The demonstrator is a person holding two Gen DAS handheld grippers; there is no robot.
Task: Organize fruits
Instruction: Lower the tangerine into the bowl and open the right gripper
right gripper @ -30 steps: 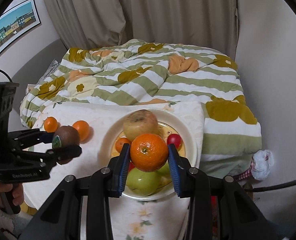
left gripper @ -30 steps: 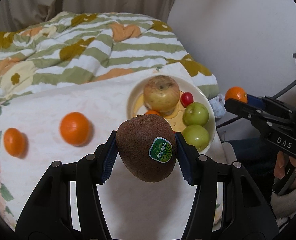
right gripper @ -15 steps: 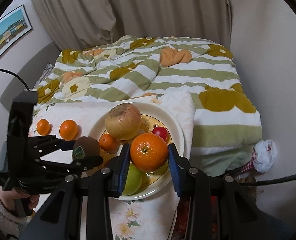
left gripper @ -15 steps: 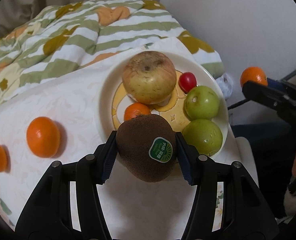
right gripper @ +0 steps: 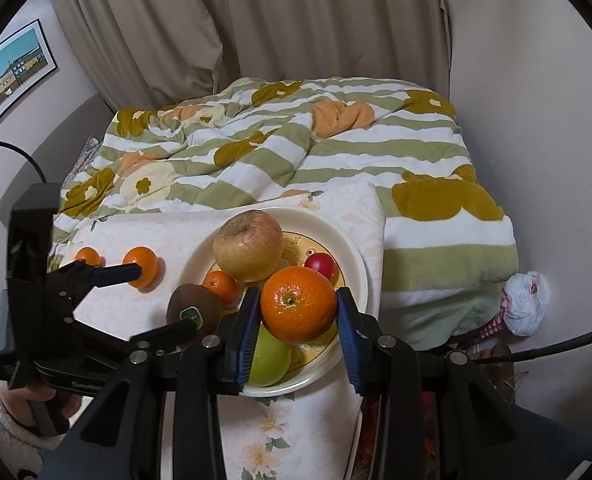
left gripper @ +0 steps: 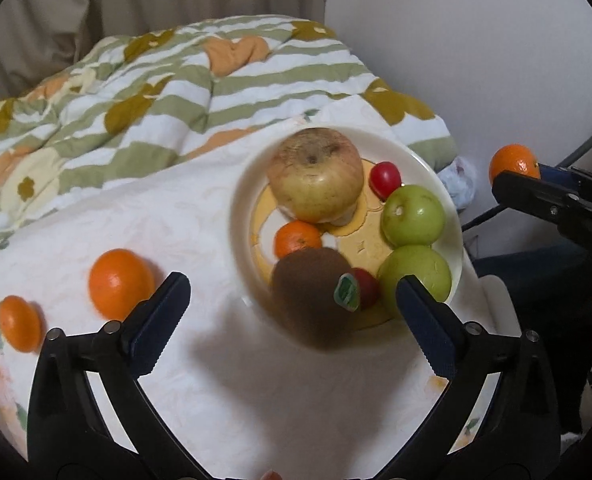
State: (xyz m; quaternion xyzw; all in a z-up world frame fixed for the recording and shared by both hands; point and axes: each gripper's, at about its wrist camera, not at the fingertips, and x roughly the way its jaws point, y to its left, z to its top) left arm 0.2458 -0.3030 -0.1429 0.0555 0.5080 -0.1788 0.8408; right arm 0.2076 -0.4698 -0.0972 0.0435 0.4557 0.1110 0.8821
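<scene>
My left gripper is open wide. The brown kiwi with a green sticker is free between its fingers, blurred, at the near rim of the white plate. The plate holds a big yellow apple, two green apples, a small orange and red cherry tomatoes. My right gripper is shut on an orange above the plate's near side. Two oranges lie on the cloth to the left.
The plate sits on a white flowered cloth over a small table against a bed with a striped green quilt. A wall is on the right, with a white bag and a cable on the floor.
My left gripper has opened and let go of the kiwi, which drops at the plate's near rim. My right gripper still holds the orange over the plate.
</scene>
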